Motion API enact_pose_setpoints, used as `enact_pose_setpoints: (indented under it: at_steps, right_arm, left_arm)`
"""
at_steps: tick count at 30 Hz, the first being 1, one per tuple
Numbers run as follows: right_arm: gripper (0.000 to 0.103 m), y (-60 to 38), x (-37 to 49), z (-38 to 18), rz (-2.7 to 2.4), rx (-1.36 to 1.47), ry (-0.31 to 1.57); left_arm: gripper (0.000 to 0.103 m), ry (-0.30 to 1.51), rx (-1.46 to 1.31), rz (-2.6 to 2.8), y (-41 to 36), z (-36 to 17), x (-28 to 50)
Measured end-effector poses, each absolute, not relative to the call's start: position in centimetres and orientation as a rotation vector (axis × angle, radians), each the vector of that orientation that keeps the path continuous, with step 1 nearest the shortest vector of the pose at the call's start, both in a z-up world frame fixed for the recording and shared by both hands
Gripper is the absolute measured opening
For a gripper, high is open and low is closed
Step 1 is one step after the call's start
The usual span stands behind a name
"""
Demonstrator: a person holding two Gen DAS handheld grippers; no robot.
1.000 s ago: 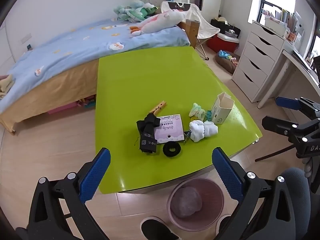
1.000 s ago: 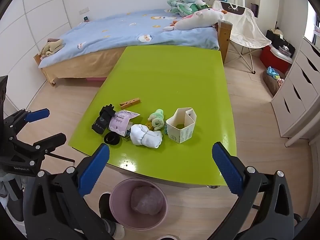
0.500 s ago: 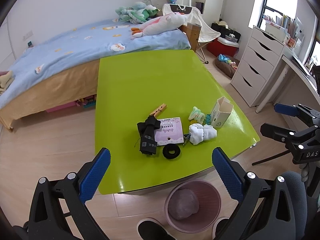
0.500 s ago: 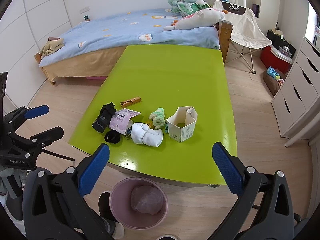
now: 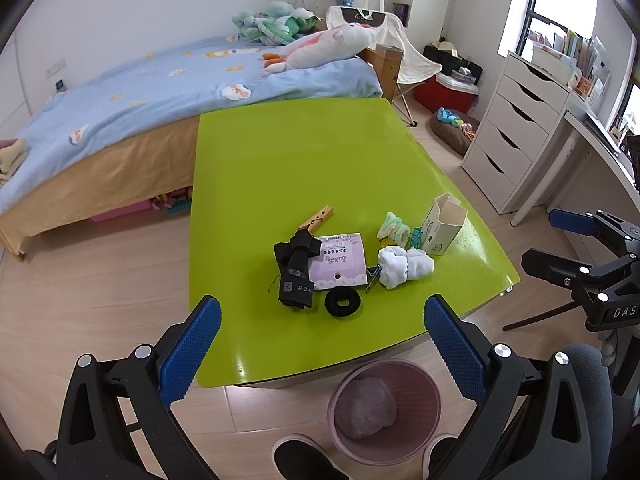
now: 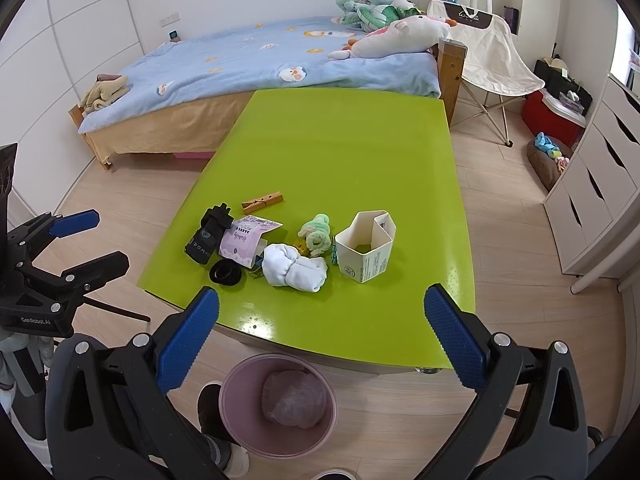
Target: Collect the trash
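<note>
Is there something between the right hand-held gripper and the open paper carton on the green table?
Nothing visible. The right hand-held gripper is open above the table's near edge; only bare green table lies before the paper carton.

Both grippers share one build: black plastic frames with triangular cut-outs, silver screw heads at the joints, and jaws faced with blue knurled pads. The left gripper carries white "GenRobot.AI" lettering on its body; the right gripper shows "DAS". The person wears black shoes.
</note>
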State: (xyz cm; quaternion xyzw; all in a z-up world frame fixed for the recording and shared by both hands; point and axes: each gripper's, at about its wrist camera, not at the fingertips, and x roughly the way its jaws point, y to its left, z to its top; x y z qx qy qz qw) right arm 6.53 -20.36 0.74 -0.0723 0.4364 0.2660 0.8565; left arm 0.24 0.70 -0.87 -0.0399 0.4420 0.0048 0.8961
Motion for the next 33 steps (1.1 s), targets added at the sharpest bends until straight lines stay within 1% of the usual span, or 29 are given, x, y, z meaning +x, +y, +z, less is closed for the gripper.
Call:
enact_pose_setpoints:
  at_steps: [22,33]
  right_arm:
    - [0.1,-20.5,6.6,0.1,0.558,-0.141,0.926]
    - [0.1,-20.2,8.8,-0.6,0.561,-0.143,0.968]
  left_arm:
    - [0.097,0.928,-0.086,0.01,0.4,-1.7,0.4]
    - [0.097,0.938,-0.099,0.01,0.9,-2.1,1.1]
